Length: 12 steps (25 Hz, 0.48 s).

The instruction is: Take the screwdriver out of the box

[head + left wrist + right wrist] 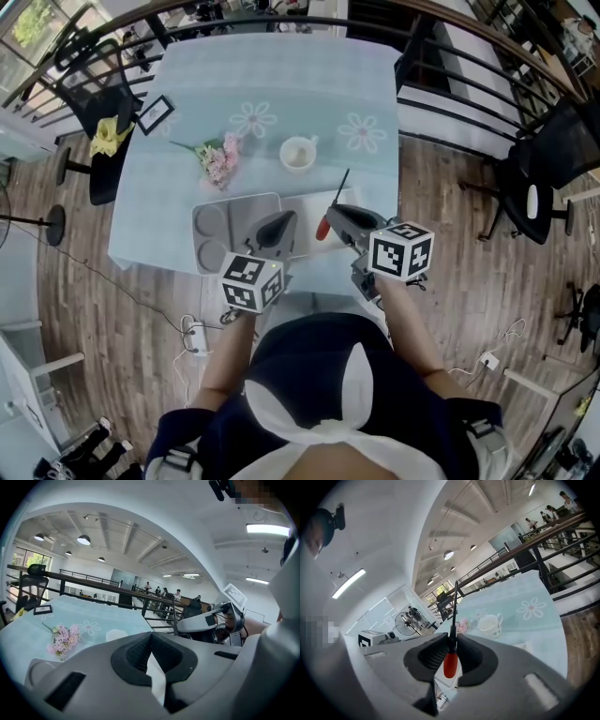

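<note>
Screwdriver (322, 228) sits clamped by its red handle in our right gripper (451, 638), shaft pointing to one o'clock, at three o'clock of the grey box (208, 246). Our left gripper (151, 639) hovers closed and empty over the box.

The right gripper (451, 639) pinches a screwdriver (450, 663) where its red handle meets the shaft, which points up and away. Beyond the jaws, on the table (525, 620), a cup (490, 624) stands just right of pink flowers (462, 626). A fan (404, 623) stands far left.
</note>
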Each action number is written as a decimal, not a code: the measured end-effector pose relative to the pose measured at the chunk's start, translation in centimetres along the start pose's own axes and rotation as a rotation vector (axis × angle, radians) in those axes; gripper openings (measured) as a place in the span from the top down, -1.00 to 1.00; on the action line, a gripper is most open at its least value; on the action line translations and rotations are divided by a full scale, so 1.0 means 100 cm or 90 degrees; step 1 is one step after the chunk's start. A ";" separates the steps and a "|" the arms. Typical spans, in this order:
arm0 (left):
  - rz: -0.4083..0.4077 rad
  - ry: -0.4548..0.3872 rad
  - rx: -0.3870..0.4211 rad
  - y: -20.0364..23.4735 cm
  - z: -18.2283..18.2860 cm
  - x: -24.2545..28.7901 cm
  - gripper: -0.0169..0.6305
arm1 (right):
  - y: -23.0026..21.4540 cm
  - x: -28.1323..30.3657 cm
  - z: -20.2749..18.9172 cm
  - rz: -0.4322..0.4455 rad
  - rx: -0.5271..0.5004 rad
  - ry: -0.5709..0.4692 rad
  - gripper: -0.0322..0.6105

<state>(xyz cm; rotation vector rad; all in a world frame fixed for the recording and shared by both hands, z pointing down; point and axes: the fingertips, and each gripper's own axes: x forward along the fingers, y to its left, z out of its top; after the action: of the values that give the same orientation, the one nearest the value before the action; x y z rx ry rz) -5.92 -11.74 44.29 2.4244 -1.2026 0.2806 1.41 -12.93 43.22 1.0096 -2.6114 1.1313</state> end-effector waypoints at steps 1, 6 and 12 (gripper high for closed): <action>0.000 -0.001 0.000 0.000 0.001 0.000 0.90 | 0.002 -0.002 0.002 0.004 -0.002 -0.008 0.72; -0.001 -0.009 0.001 -0.002 0.004 -0.004 0.90 | 0.011 -0.008 0.008 0.020 -0.011 -0.033 0.72; -0.004 -0.015 0.005 -0.004 0.009 -0.003 0.90 | 0.020 -0.015 0.014 0.046 -0.020 -0.057 0.72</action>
<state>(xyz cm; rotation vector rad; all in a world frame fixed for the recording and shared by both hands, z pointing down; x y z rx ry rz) -5.78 -11.69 43.24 2.4439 -1.2062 0.2567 1.50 -12.09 40.52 0.9898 -2.7473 1.0814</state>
